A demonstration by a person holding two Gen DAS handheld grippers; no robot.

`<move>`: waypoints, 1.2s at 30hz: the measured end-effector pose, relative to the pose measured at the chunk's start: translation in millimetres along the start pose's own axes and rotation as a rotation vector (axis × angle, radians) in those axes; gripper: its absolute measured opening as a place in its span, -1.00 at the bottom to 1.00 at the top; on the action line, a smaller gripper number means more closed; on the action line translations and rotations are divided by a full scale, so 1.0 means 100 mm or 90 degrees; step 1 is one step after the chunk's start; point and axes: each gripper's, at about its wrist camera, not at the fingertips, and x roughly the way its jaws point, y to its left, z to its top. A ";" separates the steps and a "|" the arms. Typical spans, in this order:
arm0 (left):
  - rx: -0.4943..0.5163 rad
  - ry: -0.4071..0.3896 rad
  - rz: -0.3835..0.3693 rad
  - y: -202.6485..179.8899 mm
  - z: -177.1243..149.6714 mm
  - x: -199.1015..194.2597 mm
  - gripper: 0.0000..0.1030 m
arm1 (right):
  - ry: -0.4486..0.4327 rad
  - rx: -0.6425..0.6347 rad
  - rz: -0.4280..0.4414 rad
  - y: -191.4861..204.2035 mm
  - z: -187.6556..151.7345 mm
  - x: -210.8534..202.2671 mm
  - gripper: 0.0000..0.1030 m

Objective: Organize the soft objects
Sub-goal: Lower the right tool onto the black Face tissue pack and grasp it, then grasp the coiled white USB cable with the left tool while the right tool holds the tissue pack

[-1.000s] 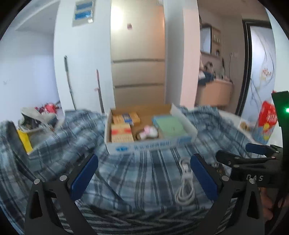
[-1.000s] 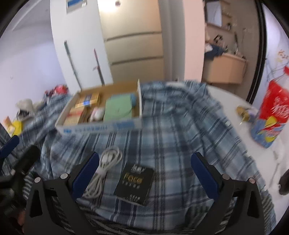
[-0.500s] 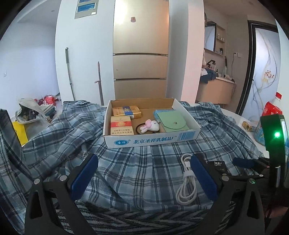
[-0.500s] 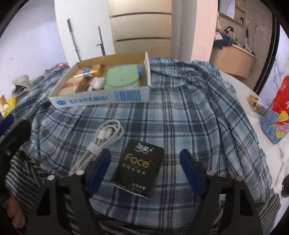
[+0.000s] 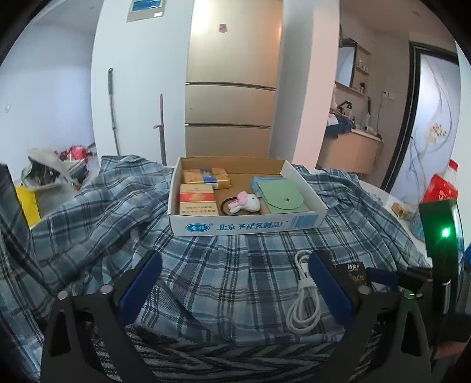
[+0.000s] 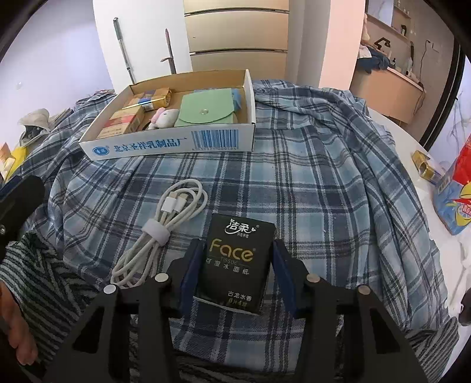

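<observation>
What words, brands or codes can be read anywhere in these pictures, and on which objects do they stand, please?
"洁柔", "Face", "TISSUE", "可湿水面纸", "古龙水香": black tissue pack.
"北京圣祥乳制品厂": front wall of the cardboard box.
Barcode on that wall: digits too small to read.
Cigarette packs in the box: print too blurred.
Red package at the right edge: lettering cut off, unreadable.
Blue sign on the wall: unreadable.
</observation>
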 end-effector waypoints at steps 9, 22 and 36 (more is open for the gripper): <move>0.010 0.082 -0.036 -0.05 0.13 0.02 0.37 | -0.109 0.022 -0.001 -0.23 0.09 -0.43 -0.10; 0.077 0.197 -0.154 -0.47 0.15 0.41 0.05 | -0.060 0.053 0.040 -0.41 0.11 -0.17 -0.10; 0.110 0.283 -0.163 -0.65 -0.12 0.90 -0.32 | -0.035 0.077 0.047 -0.48 0.10 -0.08 -0.10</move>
